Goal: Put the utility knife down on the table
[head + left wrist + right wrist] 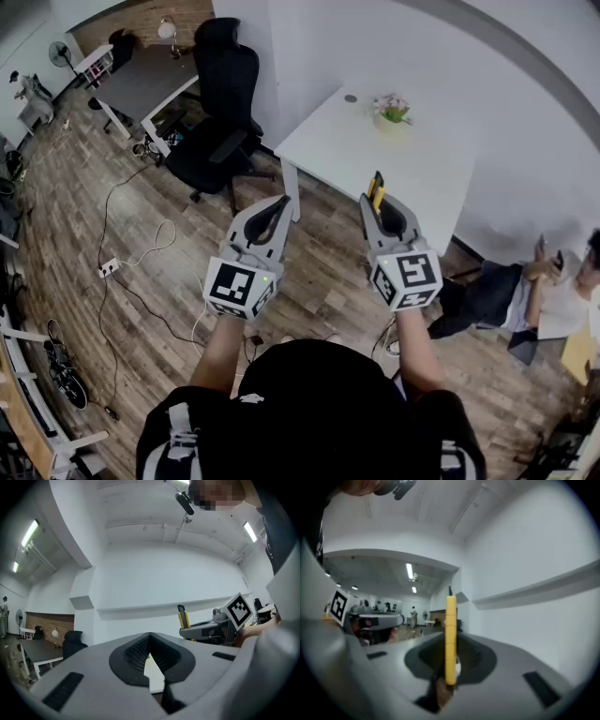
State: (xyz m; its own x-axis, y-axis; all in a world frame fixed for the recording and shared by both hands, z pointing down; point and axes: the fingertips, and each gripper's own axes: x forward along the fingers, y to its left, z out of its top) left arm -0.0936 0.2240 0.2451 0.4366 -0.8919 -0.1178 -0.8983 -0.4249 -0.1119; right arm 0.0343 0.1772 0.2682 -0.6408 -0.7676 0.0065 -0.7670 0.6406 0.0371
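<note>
A yellow and black utility knife (376, 190) stands upright in my right gripper (379, 208), which is shut on it, held in the air near the front edge of the white table (422, 155). In the right gripper view the knife (450, 639) rises as a yellow bar between the jaws. My left gripper (278, 214) is held beside it at the same height, shut with nothing in it; its jaws meet in the left gripper view (149, 644). From there the knife (182, 617) and the right gripper (211, 627) show at the right.
A small flower pot (391, 112) stands on the table's far part. A black office chair (217, 112) is left of the table, cables (141, 253) lie on the wooden floor, and a seated person (525, 295) is at the right.
</note>
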